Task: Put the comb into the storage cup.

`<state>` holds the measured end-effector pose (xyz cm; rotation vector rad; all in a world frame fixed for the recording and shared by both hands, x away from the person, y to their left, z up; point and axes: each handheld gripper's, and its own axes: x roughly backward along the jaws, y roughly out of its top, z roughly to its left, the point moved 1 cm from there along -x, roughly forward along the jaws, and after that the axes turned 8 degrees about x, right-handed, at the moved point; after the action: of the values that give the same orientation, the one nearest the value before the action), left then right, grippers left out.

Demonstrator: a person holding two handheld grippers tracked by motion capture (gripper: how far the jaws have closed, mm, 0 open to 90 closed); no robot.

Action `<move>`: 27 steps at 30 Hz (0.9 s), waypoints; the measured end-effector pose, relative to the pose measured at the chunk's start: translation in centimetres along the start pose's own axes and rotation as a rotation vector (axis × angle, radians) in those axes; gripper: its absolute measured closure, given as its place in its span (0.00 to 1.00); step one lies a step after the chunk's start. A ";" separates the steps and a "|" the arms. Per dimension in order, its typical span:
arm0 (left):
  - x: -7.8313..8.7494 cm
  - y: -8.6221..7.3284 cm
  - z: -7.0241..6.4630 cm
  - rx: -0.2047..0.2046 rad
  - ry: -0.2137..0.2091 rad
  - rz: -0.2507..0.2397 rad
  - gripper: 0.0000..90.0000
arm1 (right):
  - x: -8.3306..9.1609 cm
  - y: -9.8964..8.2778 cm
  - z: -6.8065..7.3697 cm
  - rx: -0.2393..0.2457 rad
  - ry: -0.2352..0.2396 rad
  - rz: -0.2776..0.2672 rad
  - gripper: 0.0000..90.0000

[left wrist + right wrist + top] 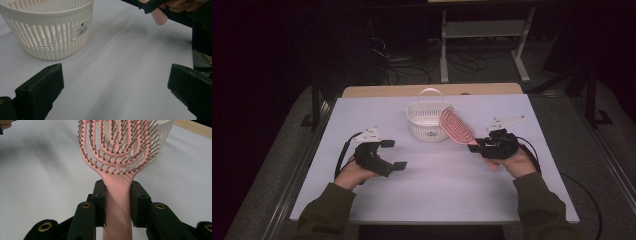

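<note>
R gripper (117,202) clamped on pink brush (456,127) handle, head angled up-left over basket (427,131) rim at frame center; L gripper (388,154) open, lower left.

Both sleeves (326,209) olive-green, long, cuffs at wrists. Left gripper (393,154): matte black body, blocky rectangular jaws w/ screw recesses, white plate on top at 12 o'clock, black cable looping off at 9. Right gripper (117,205): same black build, brass-ringed screw holes, pale three-cornered plate, black cable trailing at 3.
</note>
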<state>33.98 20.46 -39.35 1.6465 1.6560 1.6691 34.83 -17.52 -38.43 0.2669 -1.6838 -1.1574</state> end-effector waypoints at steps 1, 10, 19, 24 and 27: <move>-0.1 0.1 0.0 -0.002 0.001 0.000 0.00 | 0.0 0.1 0.0 0.000 -0.001 0.000 0.76; -0.9 0.7 0.2 0.025 -0.010 -0.027 0.00 | -0.9 1.2 -0.2 0.001 0.002 -0.009 0.76; -1.0 0.9 -0.3 0.038 -0.010 -0.036 0.01 | -1.5 1.7 0.7 0.040 0.015 -0.003 0.76; -1.0 1.0 -0.5 0.049 -0.029 -0.042 0.01 | -1.5 2.1 1.6 0.064 0.033 -0.012 0.76; -1.1 1.1 -0.8 0.047 -0.036 -0.041 0.01 | -1.7 2.3 2.0 0.079 0.046 -0.015 0.76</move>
<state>34.22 18.78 -38.74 1.6428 1.7123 1.5835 34.71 -14.08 -37.67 0.3530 -1.6916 -1.0895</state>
